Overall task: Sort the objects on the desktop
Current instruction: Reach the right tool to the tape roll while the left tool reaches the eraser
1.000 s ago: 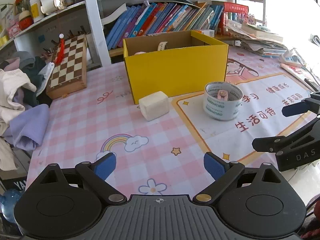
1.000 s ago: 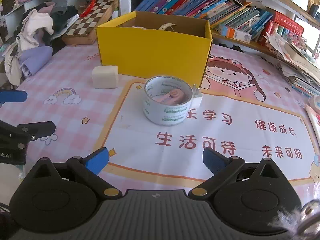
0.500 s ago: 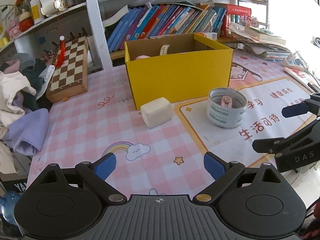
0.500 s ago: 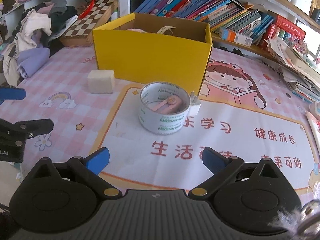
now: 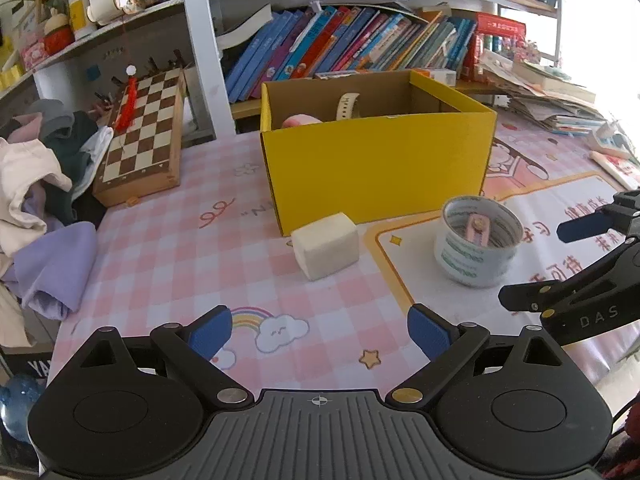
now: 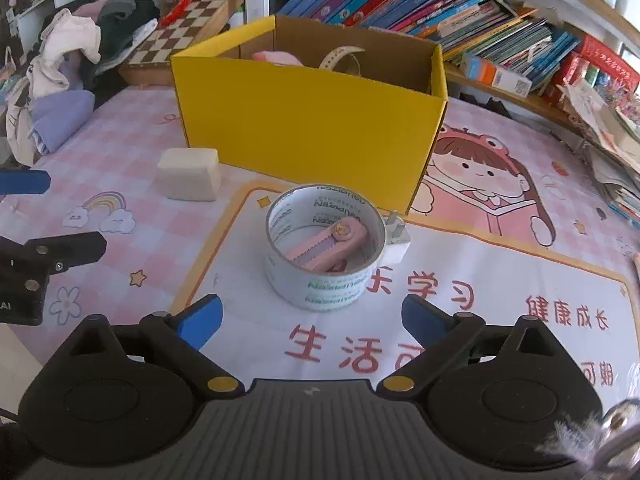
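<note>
while both grippers hang over the pink checked tablecloth (image 5: 168, 248), the right gripper (image 6: 311, 316) has its jaws wide but closing, nothing between them, just short of the roll of tape (image 6: 325, 252) with a pink cutter (image 6: 328, 246) inside. the left gripper (image 5: 319, 330) stands with jaws apart and empty, near the cream block (image 5: 326, 245) beside the yellow box (image 5: 376, 172).

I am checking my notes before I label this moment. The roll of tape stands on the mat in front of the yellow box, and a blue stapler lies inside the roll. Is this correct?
Not quite. The thing inside the roll of tape is pink, not blue; the right wrist view shows it plainly. The rest holds: the roll stands on the mat in front of the yellow box.
</note>
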Available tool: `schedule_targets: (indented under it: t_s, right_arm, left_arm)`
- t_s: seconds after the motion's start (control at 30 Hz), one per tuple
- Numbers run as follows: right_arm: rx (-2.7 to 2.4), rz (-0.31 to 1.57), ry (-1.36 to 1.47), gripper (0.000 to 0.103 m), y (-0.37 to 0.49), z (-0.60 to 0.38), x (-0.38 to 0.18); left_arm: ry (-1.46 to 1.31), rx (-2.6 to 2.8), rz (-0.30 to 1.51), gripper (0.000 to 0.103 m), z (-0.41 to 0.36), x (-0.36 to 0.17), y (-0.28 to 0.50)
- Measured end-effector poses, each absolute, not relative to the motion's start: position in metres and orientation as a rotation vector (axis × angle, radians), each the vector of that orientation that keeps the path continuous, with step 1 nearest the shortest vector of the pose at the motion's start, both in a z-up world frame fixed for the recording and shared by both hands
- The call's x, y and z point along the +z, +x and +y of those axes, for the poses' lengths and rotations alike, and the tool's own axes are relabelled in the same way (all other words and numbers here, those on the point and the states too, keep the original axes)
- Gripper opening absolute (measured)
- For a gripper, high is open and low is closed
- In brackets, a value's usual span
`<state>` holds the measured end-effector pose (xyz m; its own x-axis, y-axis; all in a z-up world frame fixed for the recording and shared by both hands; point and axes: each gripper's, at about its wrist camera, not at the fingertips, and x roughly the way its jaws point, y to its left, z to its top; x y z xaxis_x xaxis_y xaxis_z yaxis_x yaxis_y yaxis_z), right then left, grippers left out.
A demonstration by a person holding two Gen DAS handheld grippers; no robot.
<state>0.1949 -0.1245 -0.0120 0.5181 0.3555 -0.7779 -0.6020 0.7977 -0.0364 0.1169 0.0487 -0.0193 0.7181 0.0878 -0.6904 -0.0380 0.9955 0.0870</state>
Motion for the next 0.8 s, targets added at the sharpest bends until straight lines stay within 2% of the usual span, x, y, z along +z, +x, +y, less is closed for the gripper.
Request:
schedule_targets:
  t_s: [0.07,0.63,0.7,0.77,0.8]
  right_arm:
    - [0.591,0.862,-0.318,0.091,0.203,-0.123,-0.014]
    - [0.654,0.942,-0.304,0.091,0.248,-0.106,-0.032]
    - [0.65,0.945,-0.308,0.089,0.251,-0.105,-0.033]
    - [0.648,0.947,-0.31,0.081,0.255,-0.103,-0.034]
    - [0.651,0.949,-0.307,0.081,0.257,-0.104,-0.034]
  left_arm:
    - [0.065,0.073,0.772,0.096,0.049,-0.02,0.122]
    - [0.094,0.089,0.833,0.096,0.047,-0.029,0.152]
    - [0.095,0.092,0.841,0.096,0.047,-0.03,0.154]
    - [0.094,0.097,0.846,0.096,0.048,-0.031,0.158]
    - [0.092,0.1,0.847,0.096,0.048,-0.031,0.159]
